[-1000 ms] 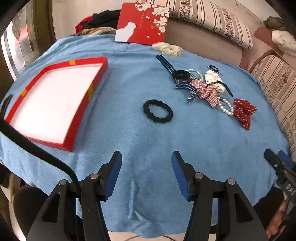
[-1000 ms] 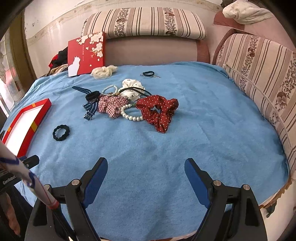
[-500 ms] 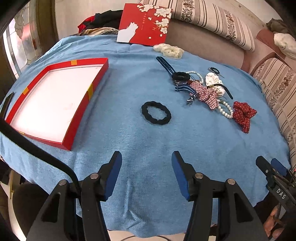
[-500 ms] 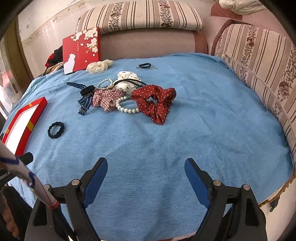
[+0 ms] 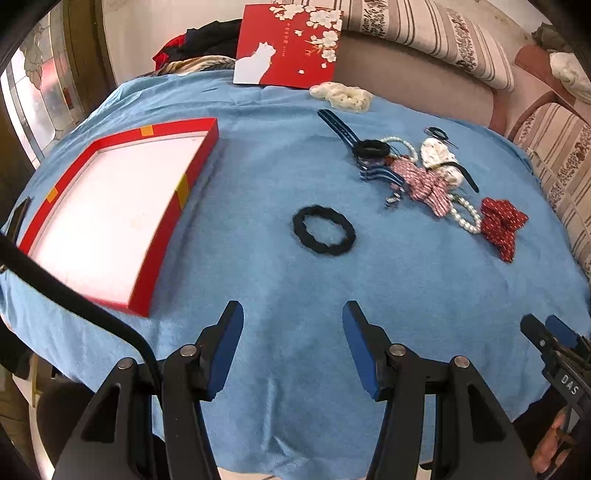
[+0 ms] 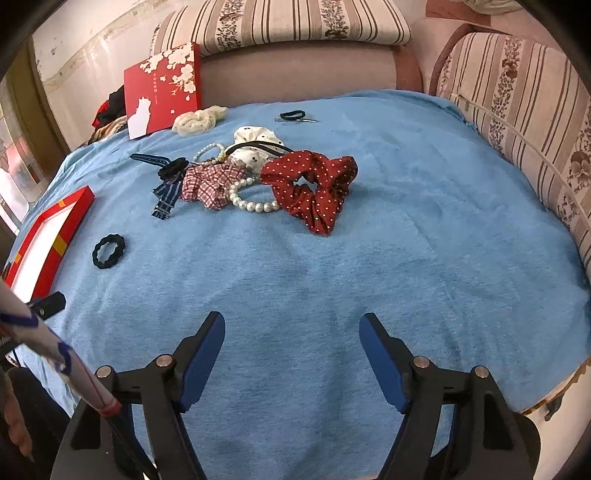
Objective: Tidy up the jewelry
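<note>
A black hair tie (image 5: 324, 229) lies alone on the blue cloth, also in the right wrist view (image 6: 108, 252). A red tray (image 5: 176, 206) with a white floor sits left of it, also in the right wrist view (image 6: 57, 242). A pile holds a red dotted scrunchie (image 6: 314, 188), a pearl bracelet (image 6: 255, 205), a plaid bow (image 6: 212, 183), a navy striped ribbon (image 6: 164, 195) and a white scrunchie (image 6: 255, 146). My left gripper (image 5: 292, 317) is open and empty, short of the black tie. My right gripper (image 6: 291, 328) is open and empty, short of the pile.
A red box lid (image 5: 288, 46) leans against the striped sofa back (image 6: 288, 22). A cream scrunchie (image 6: 199, 118) and a small black tie with a clip (image 6: 293, 116) lie at the far side. The cloth's front edge (image 5: 258, 458) drops off near me.
Both grippers moved a little forward over the cloth; the black tie and the pile look slightly larger. Jaws stayed open.
</note>
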